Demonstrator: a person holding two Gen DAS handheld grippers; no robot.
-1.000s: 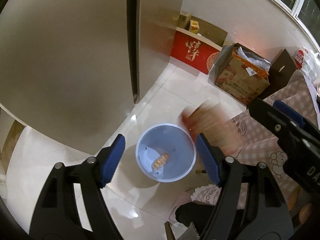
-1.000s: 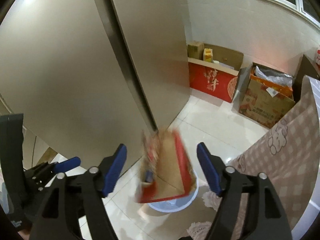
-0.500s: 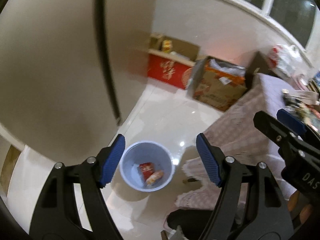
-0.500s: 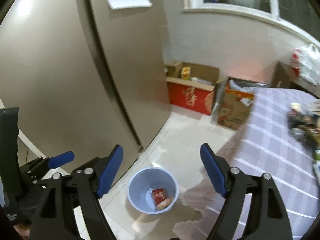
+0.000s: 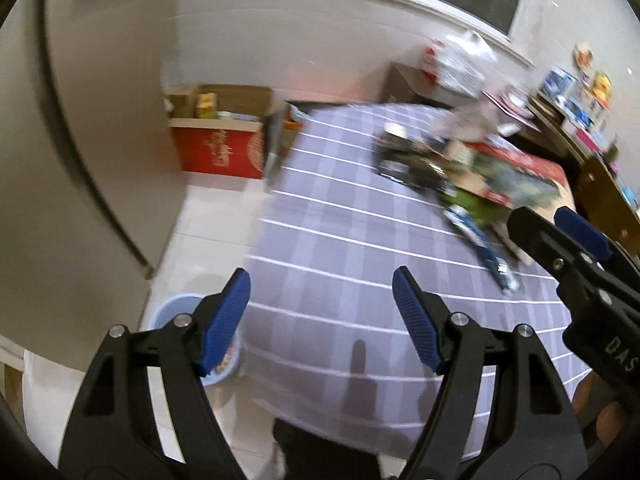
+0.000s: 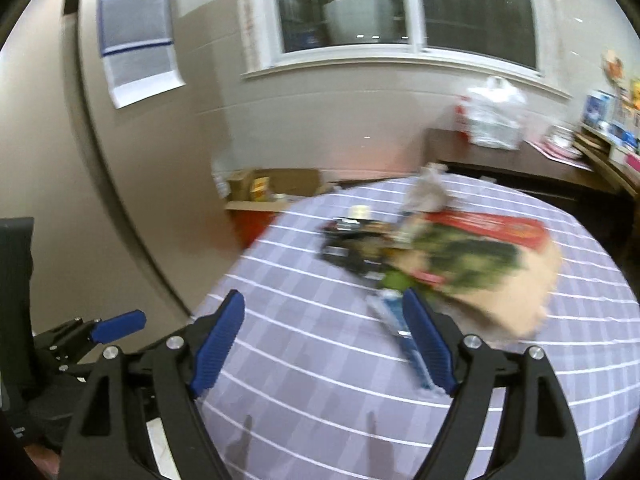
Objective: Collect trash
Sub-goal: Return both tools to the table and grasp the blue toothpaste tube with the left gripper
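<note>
Both grippers hang over a round table with a purple checked cloth (image 5: 340,240) (image 6: 320,360). A blurred pile of trash lies on it: a flat cardboard box with green and red print (image 6: 480,256) (image 5: 516,180), a dark package (image 6: 352,244) (image 5: 404,160), a blue wrapper (image 6: 400,324) (image 5: 480,248) and crumpled paper (image 6: 428,188). My left gripper (image 5: 322,312) is open and holds nothing. My right gripper (image 6: 324,320) is open too, its right finger in front of the blue wrapper. The blue bin (image 5: 172,312) stands on the floor by the table's edge, half hidden behind my left finger.
A tall beige fridge (image 5: 80,160) stands left of the table. A red carton (image 5: 218,152) with smaller boxes sits on the floor by the wall. Under the window, a dark side cabinet (image 6: 500,160) carries a white plastic bag (image 6: 492,116). Cluttered shelves (image 5: 580,100) fill the far right.
A red box fell from between the right fingers into the bin. Both grippers then swung up and away from the bin toward the table, still open and empty.
</note>
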